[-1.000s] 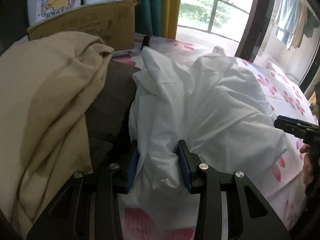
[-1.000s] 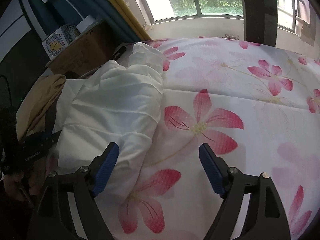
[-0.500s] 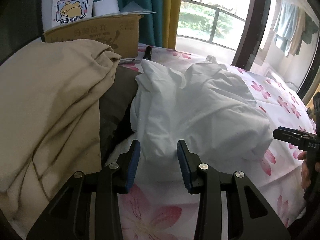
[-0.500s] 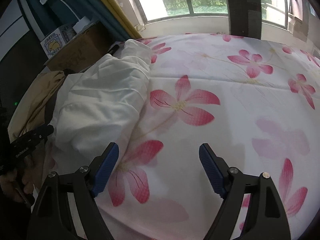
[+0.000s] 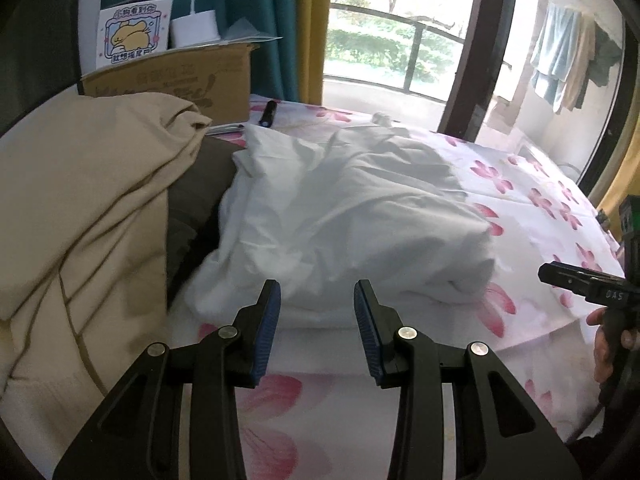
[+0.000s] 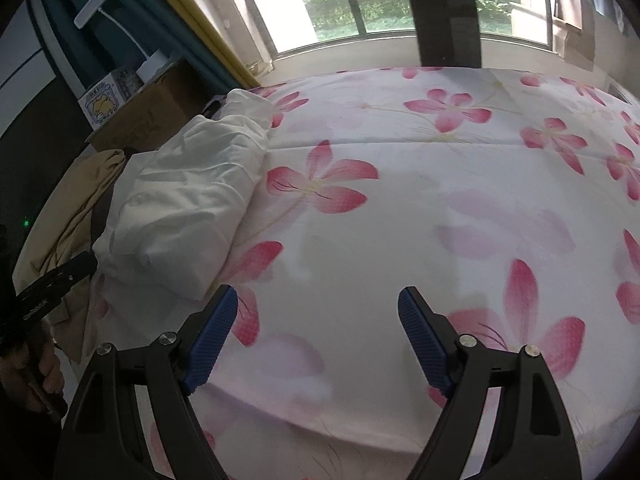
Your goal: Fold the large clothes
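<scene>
Only the left wrist view shows laundry hanging (image 5: 560, 60) outside. Folded white garment (image 5: 344, 216) lies on the floral bed (image 6: 420, 208), beige cloth (image 5: 80, 200) beside it. Left tool (image 5: 317, 300) half spread, right tool (image 6: 318, 312) wide; both empty.

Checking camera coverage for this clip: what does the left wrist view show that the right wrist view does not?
Only the left wrist view shows the black pen by the box and laundry hanging outside. Only the right wrist view shows the wide bare stretch of floral sheet. Both show the white garment, beige fabric, cardboard box, and open grippers: left gripper, right gripper.
</scene>
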A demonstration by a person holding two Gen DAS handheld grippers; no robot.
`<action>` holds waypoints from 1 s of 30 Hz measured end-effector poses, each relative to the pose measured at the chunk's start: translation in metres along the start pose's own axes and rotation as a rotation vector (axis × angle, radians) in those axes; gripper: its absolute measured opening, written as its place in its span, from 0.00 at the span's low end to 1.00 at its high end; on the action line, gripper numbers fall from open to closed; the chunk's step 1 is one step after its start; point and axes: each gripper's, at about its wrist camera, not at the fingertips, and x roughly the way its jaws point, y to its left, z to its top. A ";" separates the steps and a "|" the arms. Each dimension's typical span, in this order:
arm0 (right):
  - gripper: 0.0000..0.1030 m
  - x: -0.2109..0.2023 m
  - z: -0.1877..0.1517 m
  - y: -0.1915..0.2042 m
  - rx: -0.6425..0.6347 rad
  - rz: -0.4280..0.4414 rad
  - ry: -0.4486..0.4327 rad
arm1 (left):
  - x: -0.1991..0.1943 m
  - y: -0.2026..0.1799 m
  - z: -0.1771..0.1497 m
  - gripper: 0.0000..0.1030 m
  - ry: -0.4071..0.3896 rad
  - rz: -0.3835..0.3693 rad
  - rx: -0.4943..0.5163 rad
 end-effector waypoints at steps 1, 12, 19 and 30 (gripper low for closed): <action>0.80 -0.003 -0.002 -0.003 0.005 -0.003 -0.003 | -0.001 -0.003 -0.001 0.39 -0.001 -0.006 0.002; 0.80 -0.033 -0.023 -0.039 0.071 -0.055 -0.037 | -0.004 -0.043 -0.004 0.39 -0.013 -0.071 0.032; 0.80 -0.051 -0.036 -0.059 0.098 -0.089 -0.049 | 0.001 -0.065 -0.008 0.39 0.004 -0.100 0.042; 0.80 -0.086 -0.048 -0.084 0.119 -0.152 -0.090 | -0.013 -0.095 -0.003 0.39 -0.027 -0.187 0.060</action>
